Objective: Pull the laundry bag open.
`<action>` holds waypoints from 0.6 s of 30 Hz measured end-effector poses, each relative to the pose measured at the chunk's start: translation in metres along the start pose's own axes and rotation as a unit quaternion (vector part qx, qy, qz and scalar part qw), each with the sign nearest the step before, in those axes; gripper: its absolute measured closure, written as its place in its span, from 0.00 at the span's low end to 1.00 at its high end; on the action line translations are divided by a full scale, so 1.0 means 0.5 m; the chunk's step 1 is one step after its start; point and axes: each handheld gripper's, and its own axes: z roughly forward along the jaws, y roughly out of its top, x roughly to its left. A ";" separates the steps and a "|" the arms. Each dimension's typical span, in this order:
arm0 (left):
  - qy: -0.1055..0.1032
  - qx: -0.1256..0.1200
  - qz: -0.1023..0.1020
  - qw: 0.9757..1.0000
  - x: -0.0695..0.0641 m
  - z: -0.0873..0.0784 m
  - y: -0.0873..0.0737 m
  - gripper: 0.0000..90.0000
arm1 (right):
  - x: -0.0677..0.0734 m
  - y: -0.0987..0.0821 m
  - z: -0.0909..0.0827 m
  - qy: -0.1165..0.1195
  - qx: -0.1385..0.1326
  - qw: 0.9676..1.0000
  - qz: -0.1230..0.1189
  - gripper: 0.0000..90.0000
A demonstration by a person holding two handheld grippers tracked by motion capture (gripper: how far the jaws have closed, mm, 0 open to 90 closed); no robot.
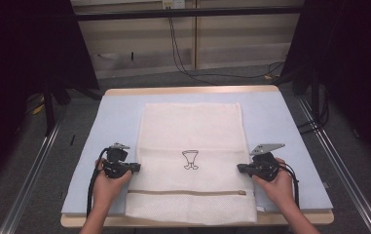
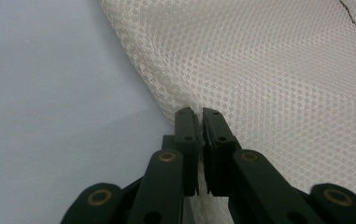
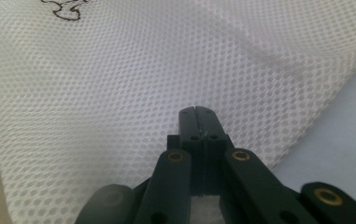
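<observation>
A white mesh laundry bag [image 1: 193,141] lies flat on the light blue mat [image 1: 115,122], with a small dark drawing [image 1: 190,160] at its middle and a beige zipper [image 1: 188,192] near the front. My left gripper [image 1: 137,167] pinches the bag's left edge. In the left gripper view its jaws [image 2: 199,114] are shut, and mesh [image 2: 269,70] shows between them. My right gripper [image 1: 240,167] is at the bag's right edge. In the right gripper view its jaws [image 3: 197,112] are shut on the mesh [image 3: 143,70].
The mat covers a wooden table [image 1: 193,90] with bare blue margins left [image 2: 49,116] and right [image 3: 339,135] of the bag. Metal rails [image 1: 37,161] run along both sides on the floor. Black cables [image 1: 188,68] hang behind the table.
</observation>
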 end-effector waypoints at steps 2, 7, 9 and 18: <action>-0.002 -0.005 -0.008 1.000 0.003 0.000 0.001 0.96 | -0.005 0.005 0.004 -0.011 -0.003 1.000 0.000 1.00; -0.005 -0.005 -0.006 1.000 0.004 -0.001 0.001 0.96 | -0.004 0.005 -0.008 -0.057 -0.014 0.998 0.009 0.69; -0.004 -0.006 -0.007 1.000 0.005 -0.001 0.001 0.96 | -0.003 -0.001 -0.019 -0.066 -0.016 0.997 0.028 0.64; -0.001 -0.006 -0.006 1.000 0.002 -0.002 0.001 0.96 | 0.001 -0.018 -0.023 -0.058 0.000 0.997 0.047 0.90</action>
